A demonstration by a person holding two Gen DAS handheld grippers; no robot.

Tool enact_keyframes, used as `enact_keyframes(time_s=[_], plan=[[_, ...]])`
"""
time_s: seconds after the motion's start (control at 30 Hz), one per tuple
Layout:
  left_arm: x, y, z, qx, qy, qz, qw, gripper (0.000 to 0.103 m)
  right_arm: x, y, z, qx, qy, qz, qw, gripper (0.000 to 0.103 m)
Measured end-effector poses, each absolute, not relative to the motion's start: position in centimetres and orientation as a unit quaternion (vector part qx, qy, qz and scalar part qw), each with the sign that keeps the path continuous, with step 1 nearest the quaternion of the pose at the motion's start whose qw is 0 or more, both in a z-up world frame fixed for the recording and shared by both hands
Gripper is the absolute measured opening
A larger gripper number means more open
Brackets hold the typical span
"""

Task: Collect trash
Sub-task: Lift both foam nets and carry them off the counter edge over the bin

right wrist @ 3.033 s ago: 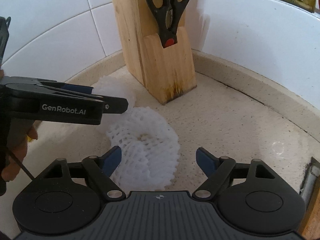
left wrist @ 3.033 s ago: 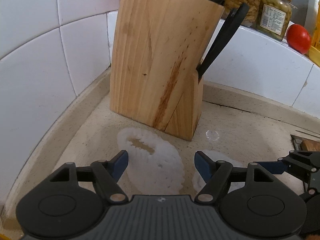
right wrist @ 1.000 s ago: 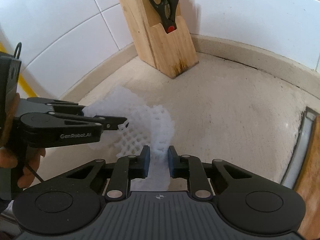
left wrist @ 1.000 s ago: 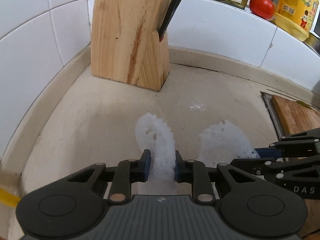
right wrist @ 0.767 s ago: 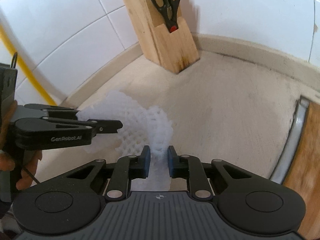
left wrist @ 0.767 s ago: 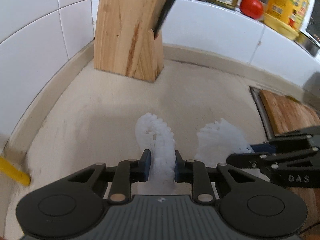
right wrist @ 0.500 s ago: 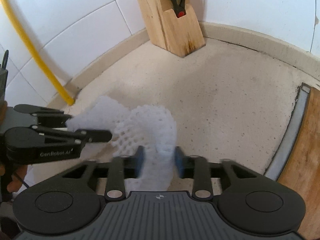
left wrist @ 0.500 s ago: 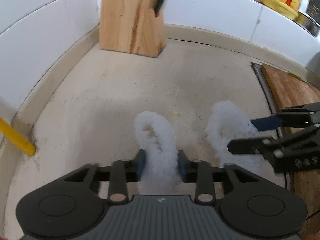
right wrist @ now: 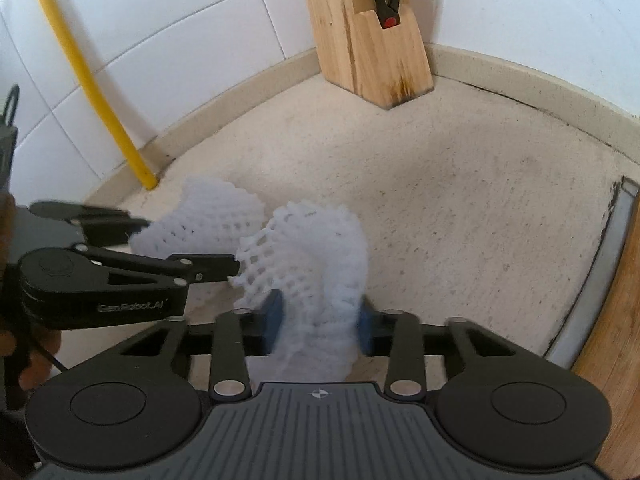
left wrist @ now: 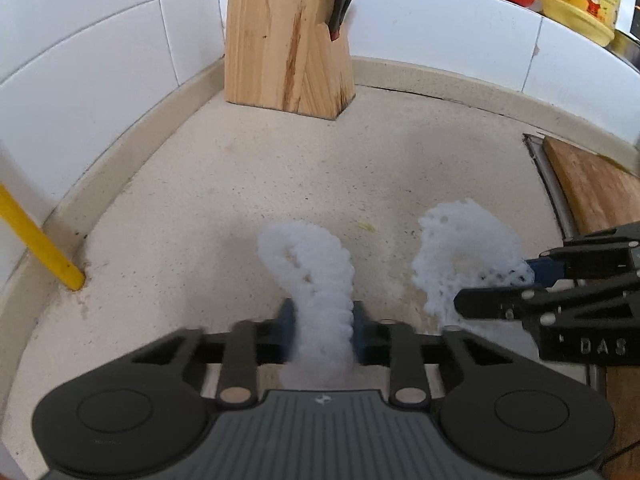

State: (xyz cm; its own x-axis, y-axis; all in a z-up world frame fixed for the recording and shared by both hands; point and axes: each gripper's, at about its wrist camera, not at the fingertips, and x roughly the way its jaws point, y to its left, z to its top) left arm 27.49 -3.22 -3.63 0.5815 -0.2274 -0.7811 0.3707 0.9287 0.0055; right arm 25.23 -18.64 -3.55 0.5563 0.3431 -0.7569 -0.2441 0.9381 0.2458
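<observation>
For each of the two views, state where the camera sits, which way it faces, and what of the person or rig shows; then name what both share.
Left wrist: on the left gripper, facing down over the counter toward the knife block; its fingers pinch a white foam net.
Right wrist: on the right gripper, same heading; its fingers pinch another foam net; a hand shows at left.
Shared: block, counter, yellow pipe, both nets, each other's gripper.

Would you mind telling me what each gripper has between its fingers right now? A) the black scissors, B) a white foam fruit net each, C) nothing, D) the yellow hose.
B: the left gripper pinches one white foam net, the right gripper the other foam net.
</observation>
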Motion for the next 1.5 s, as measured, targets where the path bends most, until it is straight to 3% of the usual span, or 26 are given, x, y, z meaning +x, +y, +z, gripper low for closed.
enact_keyframes(time_s=[0.07,0.27,1.5], plan=[[26.5,-3.0,-3.2,0.082,0.420,-0.176,0.887,0.019,24.6,-18.7,-3.1,0.060,0.439,0.162,0.882,0.030],[23.0,-2.3,-2.2,0.078,0.408,-0.186,0.890,0.018,21.3,-17.6,-1.8,0.055,0.428,0.165,0.887,0.026],[7.8,8.7,1.4,0.025,0.362,-0.132,0.923,0.018,11.4,-6.1,1.9,-0.001,0.401,0.238,0.885,0.024]])
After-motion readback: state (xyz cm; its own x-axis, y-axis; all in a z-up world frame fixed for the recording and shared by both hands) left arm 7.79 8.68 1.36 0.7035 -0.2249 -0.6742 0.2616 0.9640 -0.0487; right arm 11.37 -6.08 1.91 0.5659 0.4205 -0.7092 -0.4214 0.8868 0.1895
